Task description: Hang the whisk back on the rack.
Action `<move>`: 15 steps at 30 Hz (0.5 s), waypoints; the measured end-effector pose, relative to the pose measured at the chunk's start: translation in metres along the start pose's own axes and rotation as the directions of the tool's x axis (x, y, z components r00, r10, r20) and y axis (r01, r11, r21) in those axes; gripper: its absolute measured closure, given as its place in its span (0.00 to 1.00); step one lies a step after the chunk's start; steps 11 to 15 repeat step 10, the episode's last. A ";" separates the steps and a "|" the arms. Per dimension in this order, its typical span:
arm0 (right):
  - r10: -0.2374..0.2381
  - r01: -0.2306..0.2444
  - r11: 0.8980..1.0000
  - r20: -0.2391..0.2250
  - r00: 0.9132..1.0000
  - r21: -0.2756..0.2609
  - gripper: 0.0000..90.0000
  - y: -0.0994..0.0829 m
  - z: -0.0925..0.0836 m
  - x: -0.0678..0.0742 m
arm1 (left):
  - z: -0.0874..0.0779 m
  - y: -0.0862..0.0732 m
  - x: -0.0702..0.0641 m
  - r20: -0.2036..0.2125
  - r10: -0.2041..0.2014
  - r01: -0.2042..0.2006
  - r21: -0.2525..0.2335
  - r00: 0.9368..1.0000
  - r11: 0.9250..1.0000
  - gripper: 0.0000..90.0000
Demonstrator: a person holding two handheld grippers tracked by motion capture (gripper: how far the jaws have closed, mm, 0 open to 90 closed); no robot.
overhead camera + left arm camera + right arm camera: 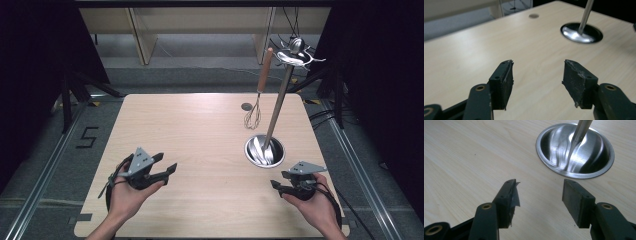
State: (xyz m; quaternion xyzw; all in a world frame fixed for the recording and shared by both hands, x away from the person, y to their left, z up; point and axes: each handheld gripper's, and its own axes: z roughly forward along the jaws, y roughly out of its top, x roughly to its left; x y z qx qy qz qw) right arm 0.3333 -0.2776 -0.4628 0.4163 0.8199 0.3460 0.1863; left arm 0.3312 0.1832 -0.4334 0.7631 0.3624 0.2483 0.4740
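A steel stand rises from a round dish base (257, 150) on the right of the wooden table (190, 130); its pole (278, 102) leans up to a crown of hooks (295, 55). A wire whisk (253, 116) with a wooden handle hangs from one hook, its head just above the table. My left gripper (167, 161) sits low at the front left, open and holding nothing (537, 67). My right gripper (279, 179) rests at the front right, just in front of the base, also open with nothing between its jaws (539, 186). The dish base (564, 150) lies close ahead of it.
A small round disc (247, 106) is set in the tabletop behind the whisk, and is also seen from the left gripper (533, 16). Pale shelving stands beyond the table's far edge. Dark stands and cables flank the table on the floor.
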 end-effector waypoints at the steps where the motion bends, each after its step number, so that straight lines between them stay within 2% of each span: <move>1: 0.018 -0.018 1.000 0.001 1.000 -0.006 0.51 0.000 0.000 0.002 | -0.002 -0.008 0.000 -0.008 -0.011 0.011 0.017 1.000 1.000 0.44; 2: 0.018 -0.018 1.000 0.001 1.000 -0.006 0.51 0.000 0.000 0.002 | -0.002 -0.008 0.000 -0.008 -0.011 0.011 0.017 1.000 1.000 0.43; 3: 0.015 -0.015 1.000 -0.001 1.000 -0.011 0.51 -0.001 0.001 0.002 | -0.004 -0.022 0.000 -0.005 -0.038 0.038 0.034 0.999 0.999 0.43; 4: 0.028 -0.028 1.000 -0.011 1.000 -0.009 0.51 -0.001 0.002 0.003 | -0.007 -0.030 0.002 -0.006 -0.039 0.039 0.065 0.999 0.997 0.43; 5: -0.009 0.009 1.000 -0.024 1.000 -0.003 0.51 0.000 0.001 0.000 | -0.014 -0.039 0.003 -0.011 -0.080 0.080 0.084 0.997 0.993 0.42; 6: -0.009 0.009 1.000 -0.024 1.000 -0.003 0.51 0.000 0.001 0.000 | -0.014 -0.039 0.003 -0.011 -0.080 0.080 0.084 0.997 0.993 0.42; 7: -0.007 0.007 1.000 -0.025 1.000 -0.004 0.51 0.000 0.001 0.001 | -0.019 -0.042 0.005 -0.021 -0.120 0.122 0.071 0.992 0.990 0.42; 8: -0.007 0.007 1.000 -0.025 1.000 -0.004 0.51 0.000 0.001 0.001 | -0.019 -0.042 0.005 -0.021 -0.120 0.122 0.071 0.992 0.990 0.42; 9: 0.033 -0.033 0.999 -0.021 0.999 0.002 0.51 0.000 0.000 0.002 | -0.020 -0.040 0.009 -0.023 -0.087 0.089 0.060 0.996 0.994 0.42; 10: 0.033 -0.033 0.999 -0.021 0.999 0.002 0.51 0.000 0.000 0.002 | -0.021 -0.040 0.010 -0.036 -0.113 0.114 0.045 0.993 0.992 0.42; 15: 0.033 -0.033 0.999 -0.021 0.999 0.002 0.51 0.000 0.000 0.002 | -0.021 -0.040 0.010 -0.036 -0.113 0.114 0.045 0.993 0.992 0.42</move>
